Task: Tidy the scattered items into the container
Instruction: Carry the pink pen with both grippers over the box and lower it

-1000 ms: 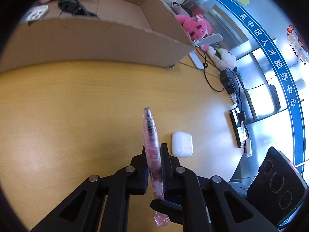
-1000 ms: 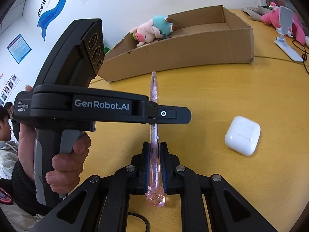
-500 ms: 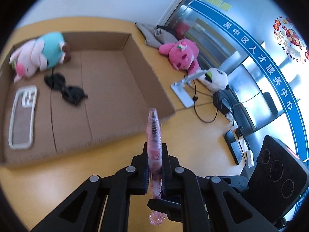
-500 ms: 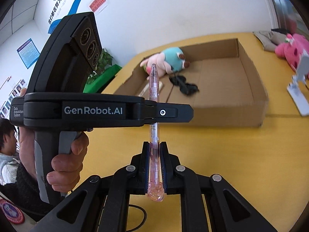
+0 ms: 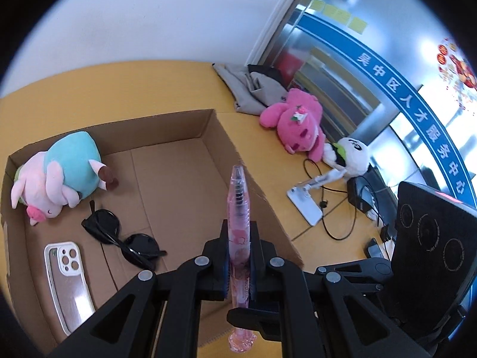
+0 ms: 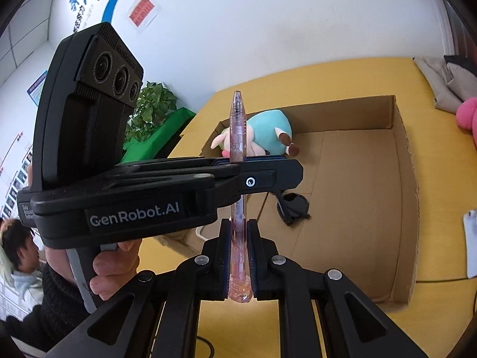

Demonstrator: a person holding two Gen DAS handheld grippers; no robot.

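Both grippers are shut on one pink translucent pen (image 5: pixel 238 208), also in the right wrist view (image 6: pixel 237 137). My left gripper (image 5: pixel 239 232) clamps it mid-barrel; in the right wrist view it (image 6: pixel 235 164) crosses from the left. My right gripper (image 6: pixel 238 238) clamps the pen's lower part. The pen is held above the open cardboard box (image 5: pixel 184 161), near its front right wall. In the box lie a pig plush (image 5: pixel 59 173), black sunglasses (image 5: pixel 119 235) and a white phone case (image 5: pixel 65 280).
On the yellow table (image 5: pixel 262 155) right of the box lie a pink plush (image 5: pixel 298 128), a white plush (image 5: pixel 348 155), a white phone stand (image 5: pixel 307 203), cables and grey cloth (image 5: pixel 253 89). A green plant (image 6: pixel 152 110) stands far left in the right wrist view.
Both grippers rose and moved forward together with the pen, from low over the table to above the box. The white earbud case has left view.
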